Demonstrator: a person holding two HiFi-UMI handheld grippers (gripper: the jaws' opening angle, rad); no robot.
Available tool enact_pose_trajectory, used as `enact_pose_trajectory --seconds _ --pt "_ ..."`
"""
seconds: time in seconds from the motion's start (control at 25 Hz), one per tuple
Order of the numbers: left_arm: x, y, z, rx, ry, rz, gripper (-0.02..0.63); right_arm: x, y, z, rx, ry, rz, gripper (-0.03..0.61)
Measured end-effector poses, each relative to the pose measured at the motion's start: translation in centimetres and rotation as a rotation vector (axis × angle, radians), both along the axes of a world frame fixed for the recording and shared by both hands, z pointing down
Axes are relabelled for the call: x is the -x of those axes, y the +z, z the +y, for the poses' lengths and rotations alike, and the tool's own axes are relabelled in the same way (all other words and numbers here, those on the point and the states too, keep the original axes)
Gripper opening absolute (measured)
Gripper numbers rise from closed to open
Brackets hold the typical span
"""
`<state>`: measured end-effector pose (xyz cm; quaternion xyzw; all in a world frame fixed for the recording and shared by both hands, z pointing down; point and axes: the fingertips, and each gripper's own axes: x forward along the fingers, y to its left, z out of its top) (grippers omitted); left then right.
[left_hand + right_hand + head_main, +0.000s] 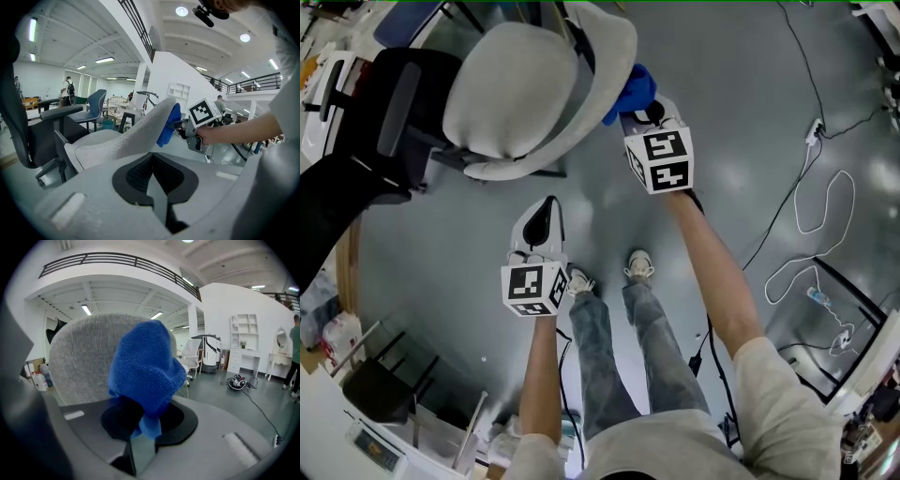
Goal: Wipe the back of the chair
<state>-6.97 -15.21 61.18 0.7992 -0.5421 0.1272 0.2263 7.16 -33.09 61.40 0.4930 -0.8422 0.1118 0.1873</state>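
The right gripper point(638, 101) clamped a blue cloth point(631, 87) against the grey chair back point(607, 54); the left gripper point(540, 214) hung apart from it, jaws closed, empty.

Grey chair point(534, 84) ahead; black chair point(403, 122) crowds left; floor point(469, 253) below seemingly clear.

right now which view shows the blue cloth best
The right gripper view: the cloth fills its centre, weave clear. The head view shows only a corner beside the chair; the left gripper view shows it small.

Chair point(520, 89), seemingly cables point(796, 214), on floor point(731, 84)
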Motion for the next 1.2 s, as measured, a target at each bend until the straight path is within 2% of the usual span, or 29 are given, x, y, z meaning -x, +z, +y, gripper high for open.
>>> enact_pose_trajectory --seconds 0.36,0.6,0.88,1.2 --pt "1.2 1.9 -0.8 0.038 -0.027 -0.002 0.005 0.8 7.0 -0.8 0.114 -0.01 0.031 0.078" --pt "2.2 2.2 -1.3 0.051 -0.047 -0.004 0.005 1.2 9.8 -1.2 0.16 -0.01 0.039 0.078" --pt "2.7 2.1 -1.3 0.052 -0.048 -0.013 0.005 1.2 10.6 -1.2 0.175 -0.007 0.046 0.08" --pt "3.0 0.5 -1.0 0.025 -0.042 -0.015 0.005 0.2 7.5 1.3 0.114 -0.01 0.046 0.08"
